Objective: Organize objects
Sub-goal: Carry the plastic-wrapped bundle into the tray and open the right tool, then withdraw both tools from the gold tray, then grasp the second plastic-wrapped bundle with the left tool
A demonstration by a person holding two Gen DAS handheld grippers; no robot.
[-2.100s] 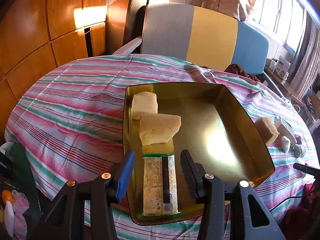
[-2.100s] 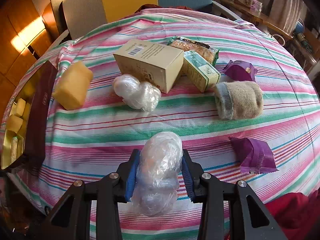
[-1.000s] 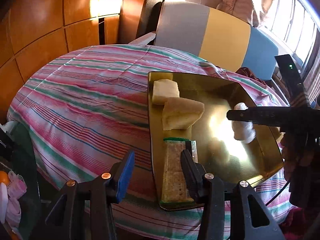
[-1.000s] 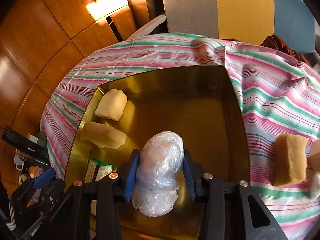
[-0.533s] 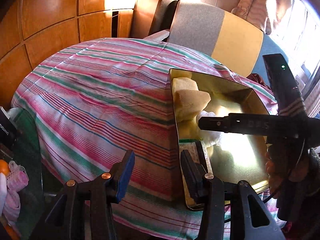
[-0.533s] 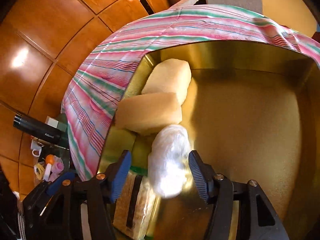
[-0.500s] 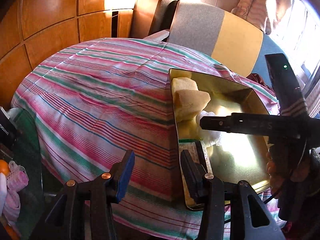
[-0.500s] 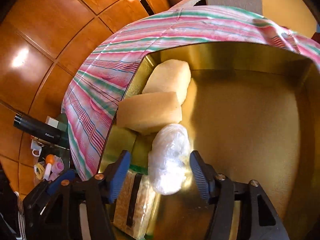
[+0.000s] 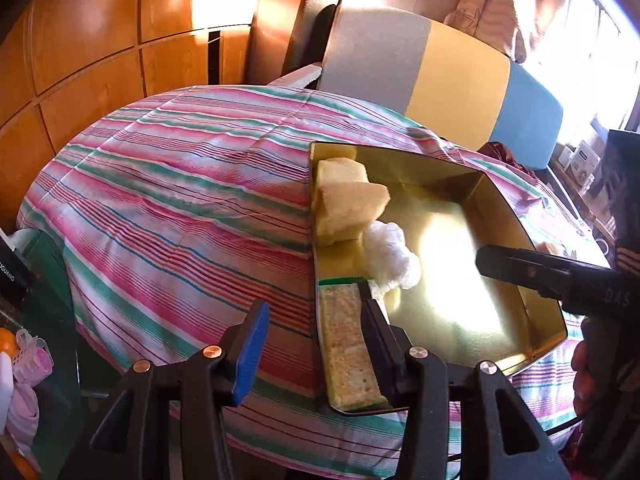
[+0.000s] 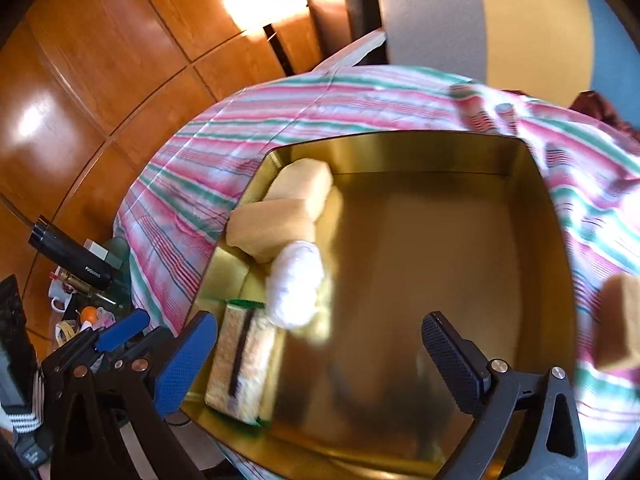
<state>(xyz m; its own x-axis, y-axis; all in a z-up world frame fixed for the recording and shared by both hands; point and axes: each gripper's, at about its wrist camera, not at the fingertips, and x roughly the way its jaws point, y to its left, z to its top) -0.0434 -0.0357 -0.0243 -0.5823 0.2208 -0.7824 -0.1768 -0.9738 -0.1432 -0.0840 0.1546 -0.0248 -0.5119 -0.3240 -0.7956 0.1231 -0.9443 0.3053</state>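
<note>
The plastic wad (image 10: 295,284) is laid in the tin (image 10: 532,216); the right hand-held gripper (image 10: 320,356) is spread, empty. Next, the sponge (image 10: 618,320) outside should be fetched.

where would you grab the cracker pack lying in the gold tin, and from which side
Grip the cracker pack across its narrow width near the middle, coming straight down from above. It lies flat along the gold tin's left wall, so one finger needs to slip into the thin gap there; the plastic-wrapped bundle crowds its far end.
</note>
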